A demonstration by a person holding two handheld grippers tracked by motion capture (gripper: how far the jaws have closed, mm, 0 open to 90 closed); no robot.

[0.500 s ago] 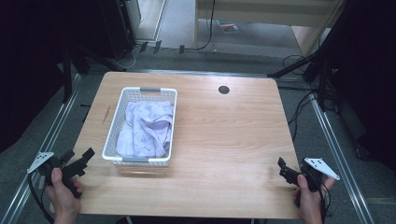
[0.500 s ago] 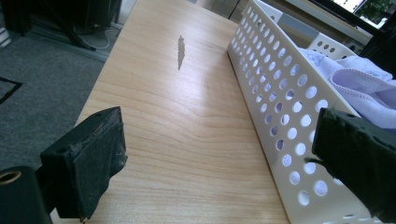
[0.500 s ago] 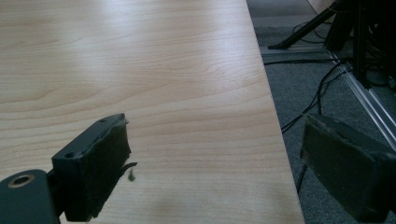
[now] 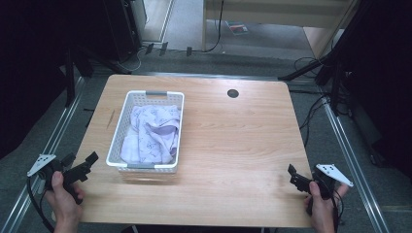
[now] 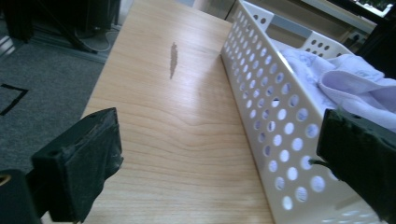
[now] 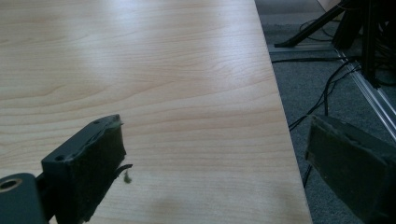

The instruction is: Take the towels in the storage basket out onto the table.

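A white perforated basket stands on the left half of the wooden table, with a pale lilac cloth crumpled inside it. My left gripper hovers open over the table's front left corner, just left of the basket. In the left gripper view its jaws stand wide apart; the right one sits in front of the basket's side wall, and the cloth shows over the rim. My right gripper is open at the front right corner, with bare wood between its jaws.
A round cable hole sits near the table's far edge, and a dark streak marks the wood left of the basket. Metal rails, cables and stand legs surround the table on the grey floor.
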